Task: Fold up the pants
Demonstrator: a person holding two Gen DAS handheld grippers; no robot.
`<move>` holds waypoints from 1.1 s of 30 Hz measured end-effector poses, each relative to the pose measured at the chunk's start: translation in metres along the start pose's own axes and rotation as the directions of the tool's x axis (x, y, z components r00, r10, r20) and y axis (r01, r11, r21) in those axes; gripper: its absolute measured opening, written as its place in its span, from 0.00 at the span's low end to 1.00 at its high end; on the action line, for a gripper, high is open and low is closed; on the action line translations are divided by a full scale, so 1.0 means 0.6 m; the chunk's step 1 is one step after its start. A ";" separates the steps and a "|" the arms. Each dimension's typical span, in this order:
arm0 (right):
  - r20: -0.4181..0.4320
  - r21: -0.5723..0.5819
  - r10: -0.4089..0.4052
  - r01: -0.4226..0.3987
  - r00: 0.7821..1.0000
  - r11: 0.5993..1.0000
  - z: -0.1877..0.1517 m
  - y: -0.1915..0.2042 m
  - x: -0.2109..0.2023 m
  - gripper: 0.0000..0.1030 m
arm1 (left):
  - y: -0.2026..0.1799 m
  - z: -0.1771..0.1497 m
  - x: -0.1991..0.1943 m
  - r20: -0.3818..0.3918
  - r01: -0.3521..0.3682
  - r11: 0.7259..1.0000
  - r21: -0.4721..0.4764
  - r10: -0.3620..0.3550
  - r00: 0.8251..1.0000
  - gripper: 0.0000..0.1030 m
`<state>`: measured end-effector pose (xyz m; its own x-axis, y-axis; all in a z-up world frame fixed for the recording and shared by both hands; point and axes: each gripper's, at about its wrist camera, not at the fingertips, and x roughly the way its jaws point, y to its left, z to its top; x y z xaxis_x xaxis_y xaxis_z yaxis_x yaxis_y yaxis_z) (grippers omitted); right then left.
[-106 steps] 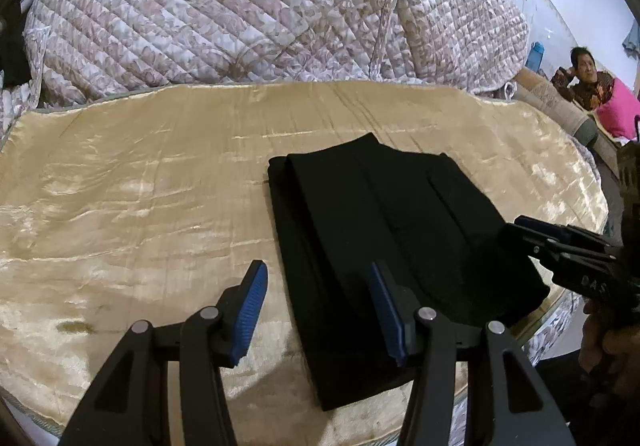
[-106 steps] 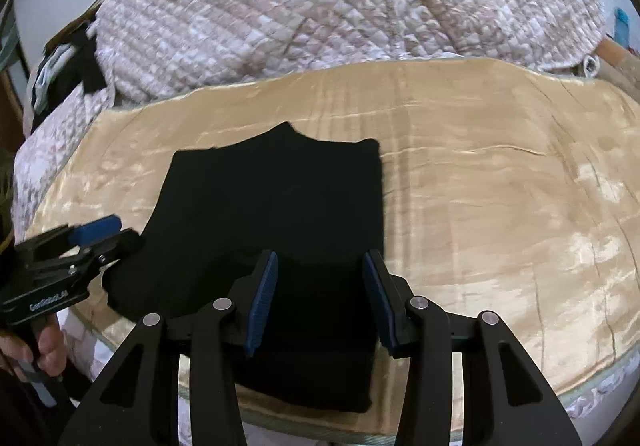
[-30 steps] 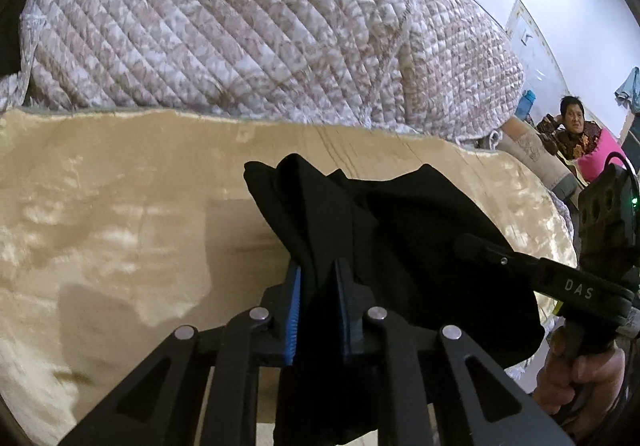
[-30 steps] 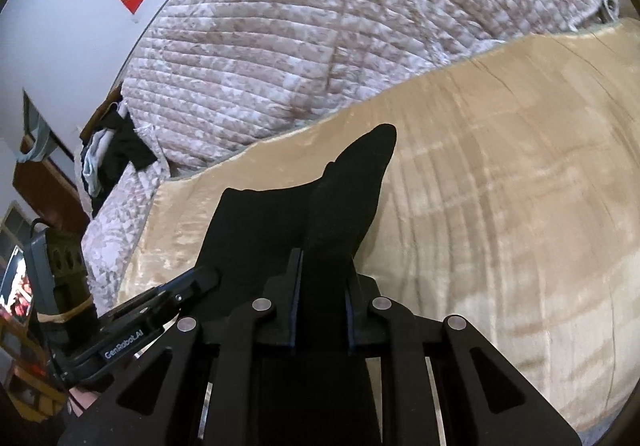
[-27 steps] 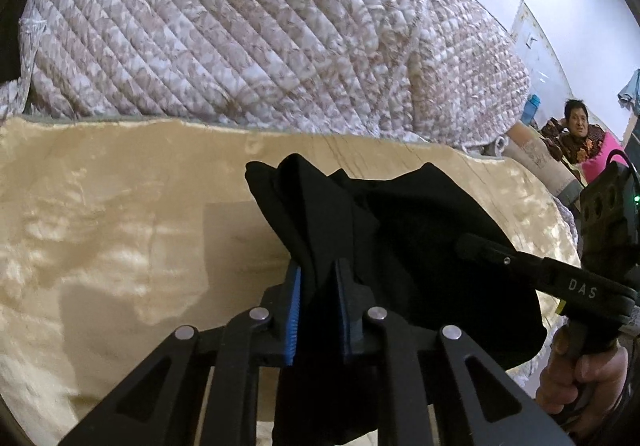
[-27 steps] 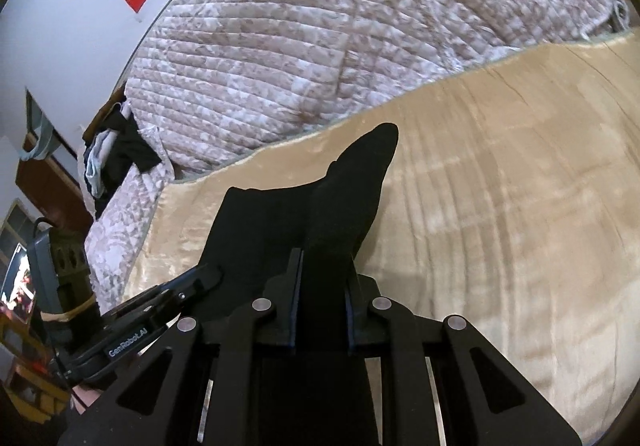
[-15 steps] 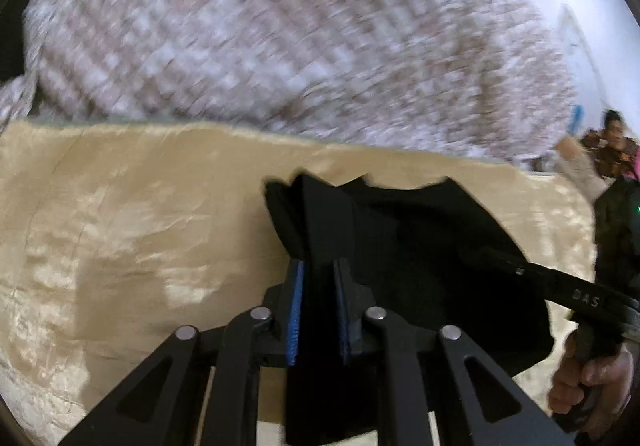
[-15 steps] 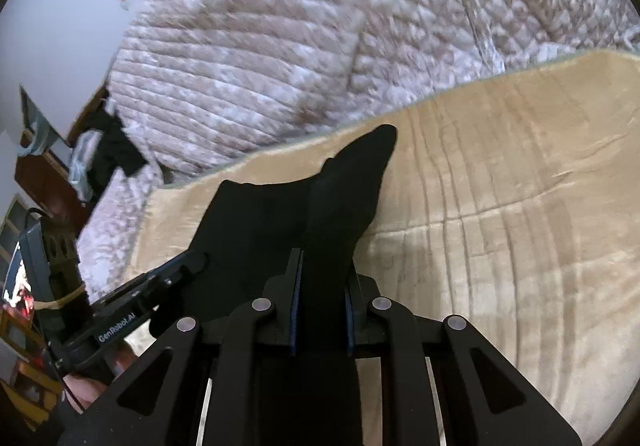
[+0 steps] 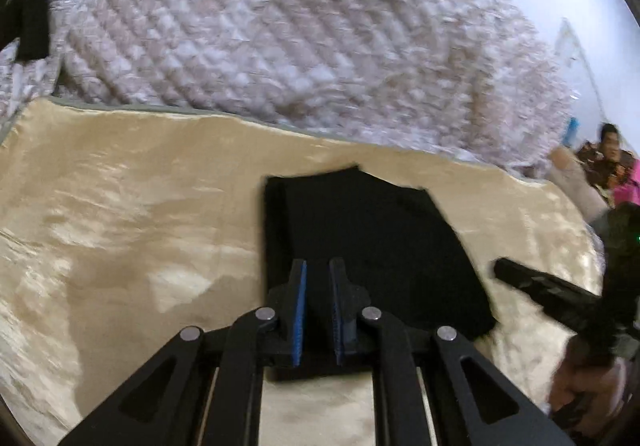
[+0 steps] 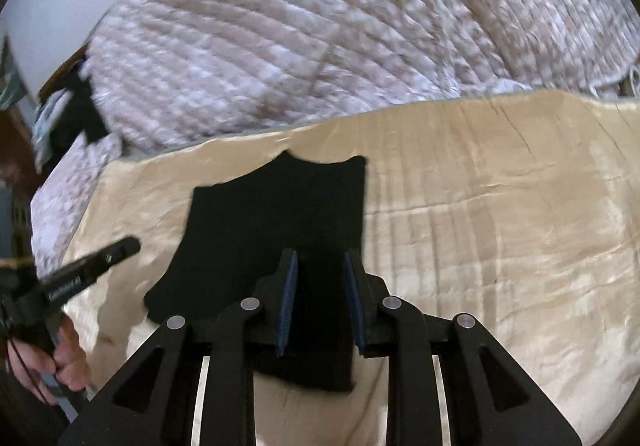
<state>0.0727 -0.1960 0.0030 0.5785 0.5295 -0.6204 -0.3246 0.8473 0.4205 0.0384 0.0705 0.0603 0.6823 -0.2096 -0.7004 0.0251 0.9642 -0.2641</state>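
Observation:
The black pants (image 9: 360, 242) lie folded in a flat, roughly square stack on the gold satin cloth (image 9: 120, 205); they also show in the right wrist view (image 10: 280, 230). My left gripper (image 9: 318, 270) hovers over the stack's near left part, its blue pads a narrow gap apart and nothing between them. My right gripper (image 10: 320, 258) hovers over the near right part, jaws parted wider and empty. Each gripper shows in the other's view, the right one (image 9: 552, 294) and the left one (image 10: 80, 274).
A big quilted pink-white blanket (image 9: 280, 37) is heaped behind the cloth. Dark clothes (image 10: 76, 113) lie at the far left. A person (image 9: 608, 153) sits at the far right. The cloth's near edge runs close below the pants.
Both grippers were shut on the lifted pants edge half a second ago. Now they have let go and drawn back, and the pants lie flat, folded over.

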 end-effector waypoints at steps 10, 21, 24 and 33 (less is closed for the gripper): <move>-0.077 -0.082 -0.053 0.047 0.996 0.996 -0.043 0.026 0.023 0.19 | -0.039 -0.051 0.020 -0.044 -0.071 0.994 0.084 0.074 0.996 0.13; -0.058 -0.153 -0.090 0.080 0.994 0.985 -0.103 0.069 -0.009 0.40 | -0.041 -0.108 0.000 -0.067 -0.125 0.988 0.086 0.130 0.989 0.41; -0.101 -0.178 -0.116 0.097 0.988 0.979 -0.115 0.070 0.010 0.44 | -0.035 -0.115 0.013 -0.096 -0.140 0.986 0.086 0.148 0.984 0.42; -0.146 -0.153 -0.137 0.115 0.980 0.982 -0.124 0.050 0.029 0.46 | -0.037 -0.127 0.030 -0.126 -0.157 0.982 0.104 0.170 0.977 0.52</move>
<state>0.0170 -0.1583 -0.0443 0.5022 0.4085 -0.7622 -0.3667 0.8988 0.2401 -0.0057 0.0331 0.0030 0.5794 -0.0618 -0.8127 -0.0068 0.9967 -0.0807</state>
